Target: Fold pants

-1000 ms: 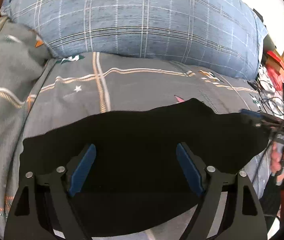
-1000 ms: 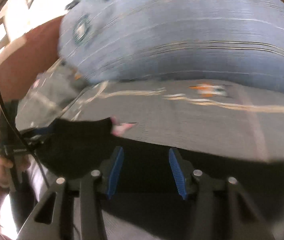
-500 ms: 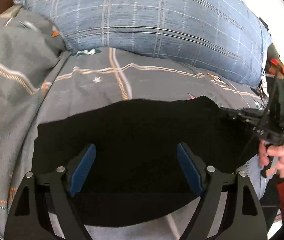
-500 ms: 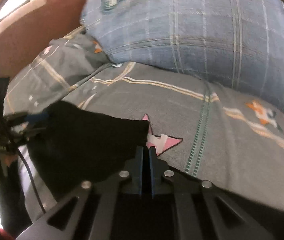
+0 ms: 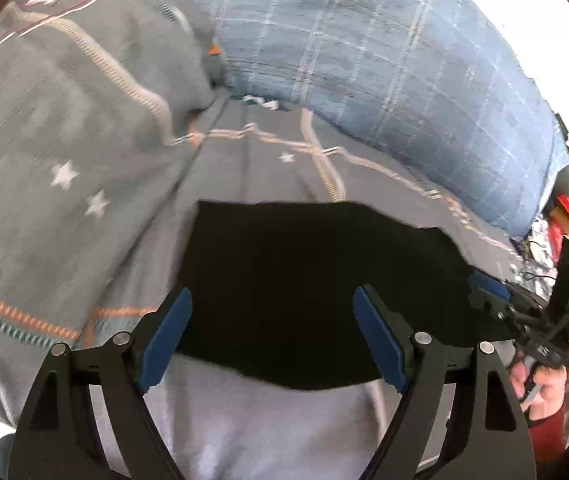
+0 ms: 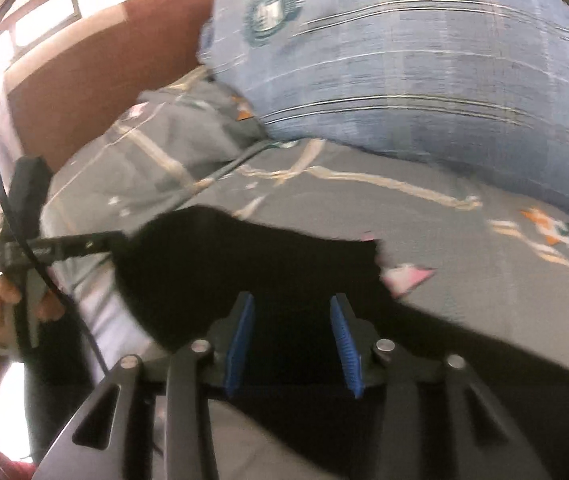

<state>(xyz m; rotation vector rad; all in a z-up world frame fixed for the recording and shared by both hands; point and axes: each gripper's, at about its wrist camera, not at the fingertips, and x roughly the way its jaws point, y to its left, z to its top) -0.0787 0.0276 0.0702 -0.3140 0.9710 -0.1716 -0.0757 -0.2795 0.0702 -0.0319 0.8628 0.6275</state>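
- Jaws on the left gripper (image 5: 272, 336) stand wide apart over the black pants (image 5: 324, 288), with nothing pinched between the blue pads (image 5: 166, 336); this looks like a hover while the next spot to grab is chosen.
- Jaws on the right gripper (image 6: 292, 344) are opening, a moderate gap showing between their pads (image 6: 240, 340); dark cloth lies under and between them, but the pads do not press on it.
- Black pants (image 6: 244, 268) lie as a flat dark slab on the grey patterned bedspread (image 5: 64, 152), near the person's edge of the bed, in front of the big blue checked pillow (image 5: 384, 68) at the far side. Their far edge looks straight and the shape compact, so I judge a fold is already laid down and the cloth has been left to rest.
- Both grippers tilt steeply down toward the bed, one at each end of the pants: the left gripper (image 6: 56, 248) reaches in from the left in the right wrist view, the right gripper (image 5: 492, 292) from the right in the left wrist view.
- A hand (image 5: 540, 392) with a red sleeve grips the right handle; another hand (image 6: 8, 300) holds the left one.
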